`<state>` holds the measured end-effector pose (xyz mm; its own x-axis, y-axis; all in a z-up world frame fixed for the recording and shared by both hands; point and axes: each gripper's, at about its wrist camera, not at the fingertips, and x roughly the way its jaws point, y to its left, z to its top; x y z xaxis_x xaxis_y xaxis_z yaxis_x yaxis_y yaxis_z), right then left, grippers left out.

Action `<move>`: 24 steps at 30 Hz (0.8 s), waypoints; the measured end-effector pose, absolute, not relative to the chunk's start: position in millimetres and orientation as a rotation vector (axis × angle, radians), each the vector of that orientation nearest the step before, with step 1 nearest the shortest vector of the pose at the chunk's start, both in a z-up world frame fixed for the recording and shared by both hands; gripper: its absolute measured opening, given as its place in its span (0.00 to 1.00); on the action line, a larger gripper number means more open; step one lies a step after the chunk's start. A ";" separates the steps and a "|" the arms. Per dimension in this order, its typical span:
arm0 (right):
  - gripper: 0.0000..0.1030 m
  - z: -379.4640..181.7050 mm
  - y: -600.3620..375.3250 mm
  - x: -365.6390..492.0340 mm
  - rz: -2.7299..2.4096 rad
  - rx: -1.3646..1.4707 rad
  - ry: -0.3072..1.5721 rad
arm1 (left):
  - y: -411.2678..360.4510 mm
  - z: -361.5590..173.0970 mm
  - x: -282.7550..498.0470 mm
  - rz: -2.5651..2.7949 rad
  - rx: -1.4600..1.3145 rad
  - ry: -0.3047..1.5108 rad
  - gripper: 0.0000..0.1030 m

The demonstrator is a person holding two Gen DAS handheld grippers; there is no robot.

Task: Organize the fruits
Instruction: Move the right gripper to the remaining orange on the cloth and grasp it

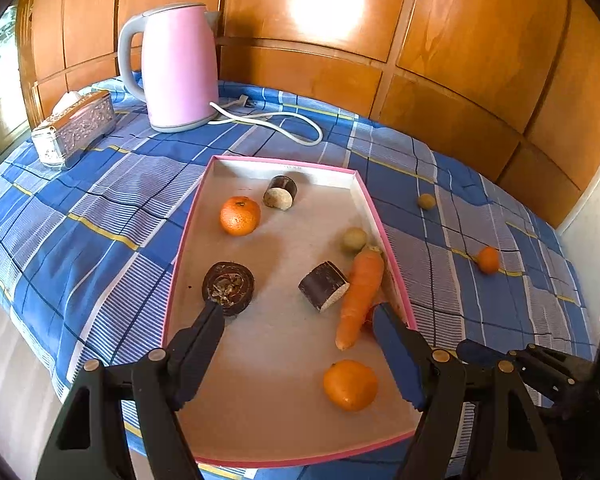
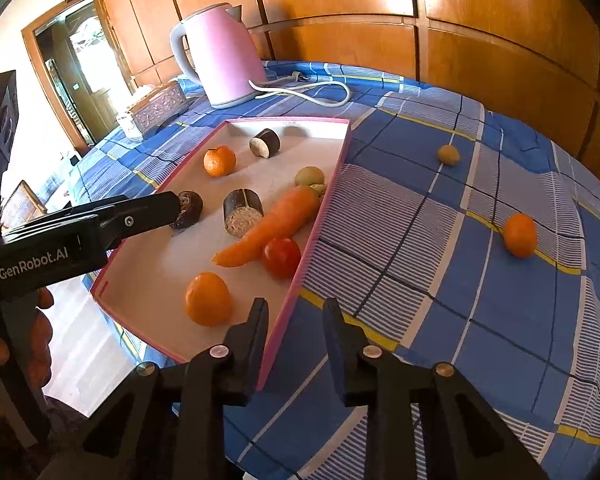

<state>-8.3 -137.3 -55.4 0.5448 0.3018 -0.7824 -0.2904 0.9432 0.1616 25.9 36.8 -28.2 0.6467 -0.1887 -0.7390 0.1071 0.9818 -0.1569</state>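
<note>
Fingers of the right gripper (image 2: pixel 294 320), at the lower middle of its view, are closed to a narrow gap astride the right wall of the pink-rimmed tray (image 2: pixel 310 240); contact cannot be told. The left gripper (image 1: pixel 300 316) is held wide open over the tray, nothing gripped. An orange (image 2: pixel 207 299), a tomato (image 2: pixel 282 257) and a carrot (image 2: pixel 272 224) are seen inside. At the right, another orange (image 2: pixel 520 235) is left on the checked tabletop (image 2: pixel 420 280).

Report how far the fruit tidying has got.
Done: an orange, a carrot, a tomato and more lie in the tray. In hand: nothing; the left gripper and right gripper are empty. Left: a small orange and a pale round fruit sit outside it on the cloth.
</note>
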 end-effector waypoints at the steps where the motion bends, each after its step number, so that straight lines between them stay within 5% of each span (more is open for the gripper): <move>1: 0.27 -56.0 -138.5 -8.5 0.348 0.015 0.932 | 35.8 -28.2 25.7 -0.171 -0.099 0.851 0.75; 24: 0.30 -77.0 -229.8 8.5 0.053 0.227 0.985 | -25.3 -32.6 31.8 -0.313 0.035 0.876 0.75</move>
<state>8.5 -229.8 -77.0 0.5537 0.1473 -0.8196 0.0578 0.9750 0.2143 31.8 -25.3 -32.6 0.5974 -0.2560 -0.7599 0.2842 0.9538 -0.0979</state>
